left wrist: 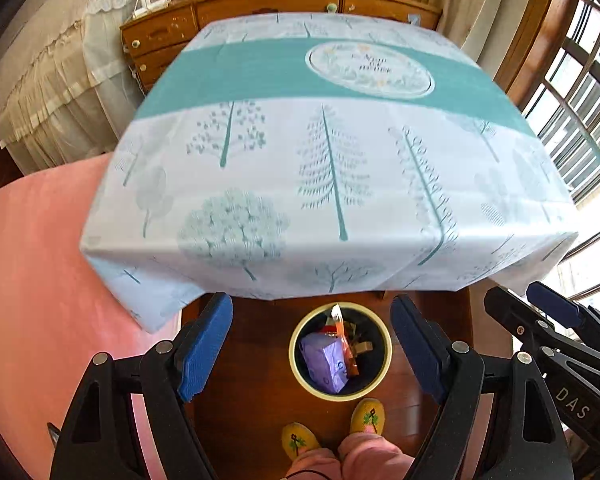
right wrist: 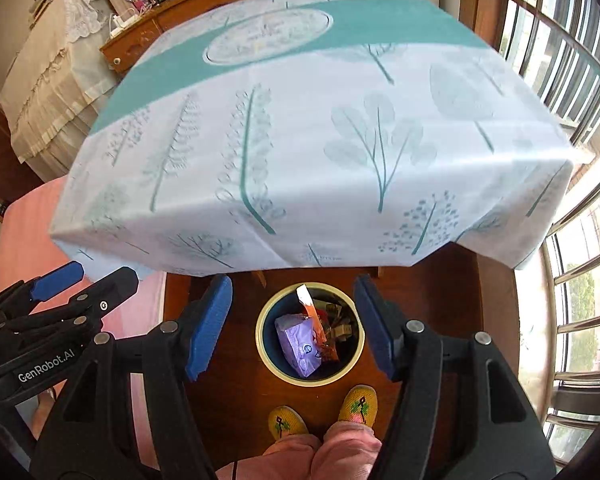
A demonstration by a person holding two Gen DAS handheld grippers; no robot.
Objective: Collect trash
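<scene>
left gripper [left wrist: 312, 344] and right gripper [right wrist: 291, 320] both pointing down at lower centre, jaws wide apart and empty, framing the trash bin [left wrist: 382, 330] holding a purple packet [left wrist: 326, 362], worktop [left wrist: 300, 208] above

Tablecloth [left wrist: 328, 168] over table; bin [left wrist: 340, 392] on floor [left wrist: 251, 360]

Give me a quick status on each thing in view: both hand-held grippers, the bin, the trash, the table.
Left hand-held gripper: open, holding nothing, above the bin.
Right hand-held gripper: open, holding nothing, above the bin.
Trash bin: upright on the floor, no lid, partly filled.
Purple packet: inside the bin, on top.
Orange wrapper: inside the bin, one end sticking up.
Table: covered by a tree-print cloth, no trash visible on it.
</scene>
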